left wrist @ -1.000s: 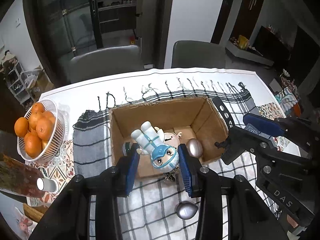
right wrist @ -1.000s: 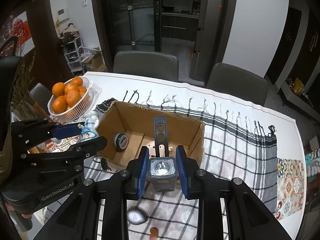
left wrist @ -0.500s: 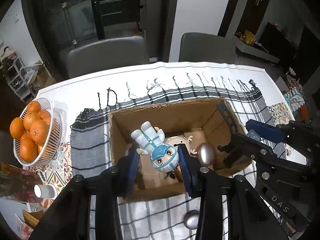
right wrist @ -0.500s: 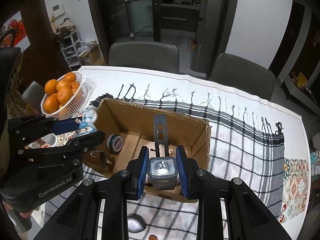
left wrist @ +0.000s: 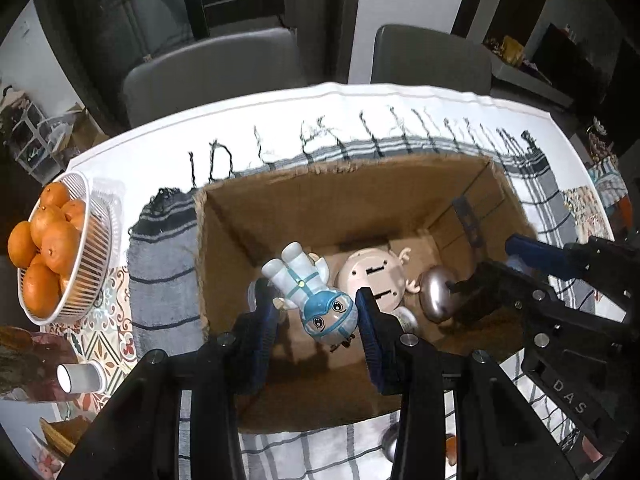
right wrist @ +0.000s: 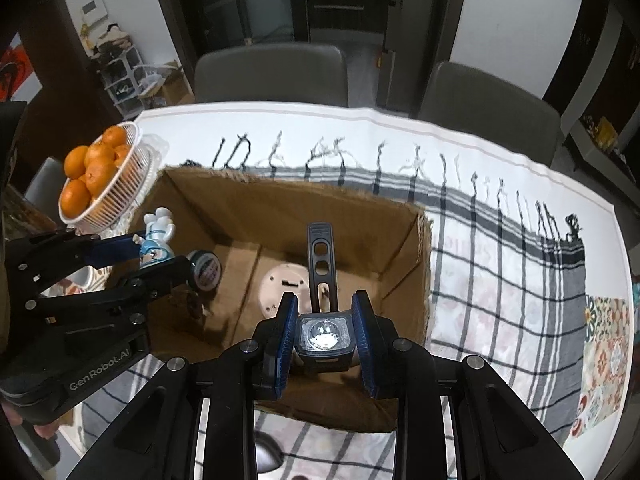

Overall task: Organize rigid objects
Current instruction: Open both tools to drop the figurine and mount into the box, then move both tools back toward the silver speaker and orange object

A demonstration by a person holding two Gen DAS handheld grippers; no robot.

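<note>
Two handheld grippers hover over an open cardboard box (left wrist: pixel 224 248) on a desk (right wrist: pixel 280 120) covered by a checked cloth (right wrist: pixel 500 264). The left gripper (left wrist: pixel 316 324) has its jaws closed on a small blue-and-white toy figure (left wrist: pixel 316 300), held head-down above the box interior. The right gripper (right wrist: pixel 324 334) has its jaws clamped on a black flashlight (right wrist: pixel 324 332), lens facing the camera, above the near box wall. Inside the box lie a round pinkish toy (left wrist: pixel 374 276) and a silver egg-shaped object (left wrist: pixel 434 294) at three o'clock of it. A white basket of oranges (left wrist: pixel 48 248) sits at nine o'clock of the box.
</note>
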